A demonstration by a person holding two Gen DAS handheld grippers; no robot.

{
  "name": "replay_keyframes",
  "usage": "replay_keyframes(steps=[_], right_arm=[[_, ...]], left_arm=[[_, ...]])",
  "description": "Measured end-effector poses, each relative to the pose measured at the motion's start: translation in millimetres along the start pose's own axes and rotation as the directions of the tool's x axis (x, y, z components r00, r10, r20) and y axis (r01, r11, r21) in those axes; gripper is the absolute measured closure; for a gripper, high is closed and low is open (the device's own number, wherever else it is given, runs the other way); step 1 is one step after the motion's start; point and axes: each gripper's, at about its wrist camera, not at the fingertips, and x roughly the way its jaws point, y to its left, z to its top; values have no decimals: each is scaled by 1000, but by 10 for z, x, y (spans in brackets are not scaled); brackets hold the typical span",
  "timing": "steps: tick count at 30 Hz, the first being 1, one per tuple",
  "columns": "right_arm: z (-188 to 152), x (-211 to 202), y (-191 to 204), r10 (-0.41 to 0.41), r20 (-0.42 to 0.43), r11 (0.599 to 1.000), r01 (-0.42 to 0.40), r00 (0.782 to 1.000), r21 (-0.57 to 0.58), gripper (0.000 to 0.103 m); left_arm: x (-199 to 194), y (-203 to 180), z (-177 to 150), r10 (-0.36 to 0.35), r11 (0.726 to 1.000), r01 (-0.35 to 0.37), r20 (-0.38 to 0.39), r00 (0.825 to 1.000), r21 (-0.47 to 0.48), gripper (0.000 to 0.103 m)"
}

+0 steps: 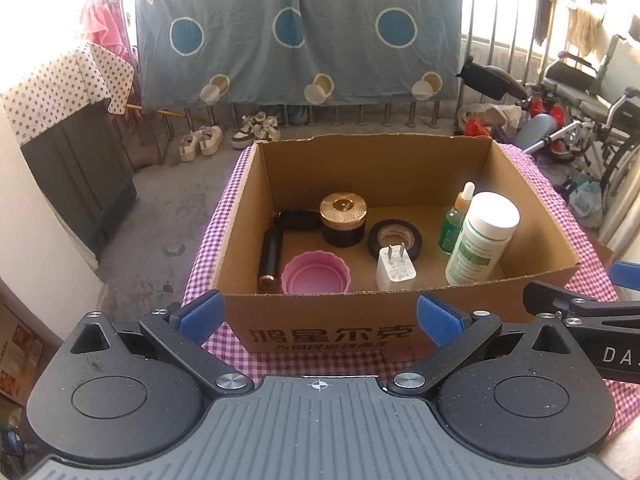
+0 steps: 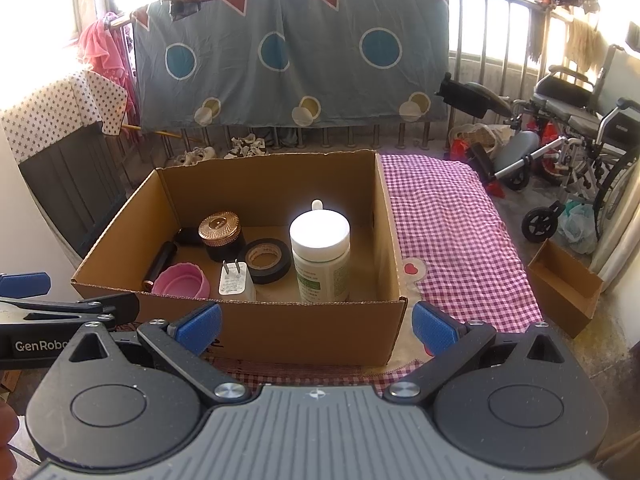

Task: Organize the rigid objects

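Note:
An open cardboard box [image 1: 404, 168] [image 2: 276, 332] stands on a purple checked cloth [image 2: 460, 240]. Inside it are a white pill bottle [image 1: 482, 238] [image 2: 320, 256], a green dropper bottle [image 1: 454, 224], a roll of black tape [image 1: 395, 237] [image 2: 267, 260], a white plug adapter [image 1: 395, 270] [image 2: 236, 280], a pink lid [image 1: 316, 273] [image 2: 182, 280], a gold-capped dark jar [image 1: 343, 220] [image 2: 221, 236] and a black cylinder [image 1: 270, 258] [image 2: 160, 264]. My left gripper [image 1: 320, 316] and right gripper [image 2: 316, 326] both stand open and empty before the box's near wall.
A small brown box [image 2: 564, 288] sits on the floor at the right. A wheelchair [image 2: 580, 136] and clutter fill the far right. A patterned sheet [image 1: 296, 32] hangs over a railing behind, with shoes [image 1: 228, 136] beneath. A dark cabinet [image 1: 76, 160] stands at the left.

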Motion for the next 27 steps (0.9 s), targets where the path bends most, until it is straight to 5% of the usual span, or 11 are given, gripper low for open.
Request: replay_keyframes(steps=[27], right_arm=[[8,-5,19,-1,0,1000,1,1000,-4,0]], left_arm=[[-23,-5,-16,6,1000,-6,1,1000,-8,1]])
